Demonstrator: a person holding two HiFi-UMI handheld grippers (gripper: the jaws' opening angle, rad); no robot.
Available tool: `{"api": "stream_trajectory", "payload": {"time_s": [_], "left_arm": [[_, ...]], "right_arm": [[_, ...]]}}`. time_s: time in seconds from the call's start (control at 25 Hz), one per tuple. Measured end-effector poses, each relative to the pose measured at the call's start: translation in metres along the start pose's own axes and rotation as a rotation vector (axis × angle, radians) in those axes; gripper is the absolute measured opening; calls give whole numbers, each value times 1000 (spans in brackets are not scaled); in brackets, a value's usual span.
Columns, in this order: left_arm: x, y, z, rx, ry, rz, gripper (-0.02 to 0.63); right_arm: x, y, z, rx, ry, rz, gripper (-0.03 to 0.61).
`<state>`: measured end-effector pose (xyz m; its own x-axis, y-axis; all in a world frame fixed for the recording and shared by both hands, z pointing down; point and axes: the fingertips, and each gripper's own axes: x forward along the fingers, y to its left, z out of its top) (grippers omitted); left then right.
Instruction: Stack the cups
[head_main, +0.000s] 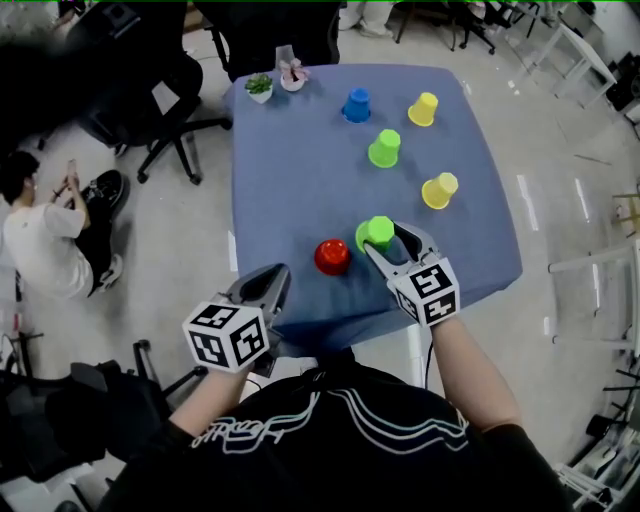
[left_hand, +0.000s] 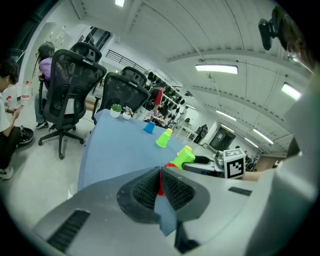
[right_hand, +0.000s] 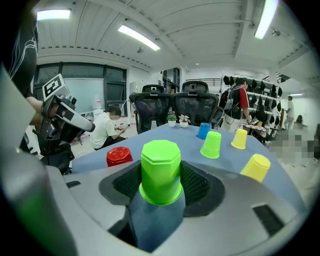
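Observation:
An upside-down green cup (head_main: 377, 232) (right_hand: 160, 167) stands between the pads of my right gripper (head_main: 386, 241) (right_hand: 161, 181), which is shut on it near the front of the blue table (head_main: 290, 180). Just left of it is a red cup (head_main: 332, 257) (right_hand: 119, 156), also upside down. Farther back stand a second green cup (head_main: 384, 148), two yellow cups (head_main: 439, 190) (head_main: 423, 108) and a blue cup (head_main: 356, 105). My left gripper (head_main: 274, 277) (left_hand: 160, 172) hovers at the table's front edge, shut on nothing, pointing at the red cup.
Two small potted plants (head_main: 260, 87) (head_main: 292, 75) sit at the table's far left corner. Black office chairs (head_main: 150, 90) stand to the left, and a person (head_main: 40, 235) sits on the floor there. The cloth hangs over the table's front edge (head_main: 330, 325).

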<state>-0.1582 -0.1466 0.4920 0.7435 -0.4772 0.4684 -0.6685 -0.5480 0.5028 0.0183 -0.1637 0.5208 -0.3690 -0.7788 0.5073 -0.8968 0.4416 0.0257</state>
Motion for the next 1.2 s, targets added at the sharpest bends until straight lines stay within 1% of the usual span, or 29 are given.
{"api": "stream_trajectory", "payload": {"time_s": [0.32, 0.64, 1.08, 1.2], "left_arm": [[-11, -1, -12, -4, 5, -3, 28], [-17, 7, -21, -11, 17, 5, 29], [-18, 15, -20, 1, 26, -3, 28], [-18, 17, -20, 4, 27, -10, 29]], "right_arm": [[-8, 15, -13, 22, 12, -8, 258], [-4, 22, -27, 38, 26, -20, 258], [2, 26, -42, 39, 50, -46, 258], [2, 27, -45, 46, 61, -48, 267]]}}
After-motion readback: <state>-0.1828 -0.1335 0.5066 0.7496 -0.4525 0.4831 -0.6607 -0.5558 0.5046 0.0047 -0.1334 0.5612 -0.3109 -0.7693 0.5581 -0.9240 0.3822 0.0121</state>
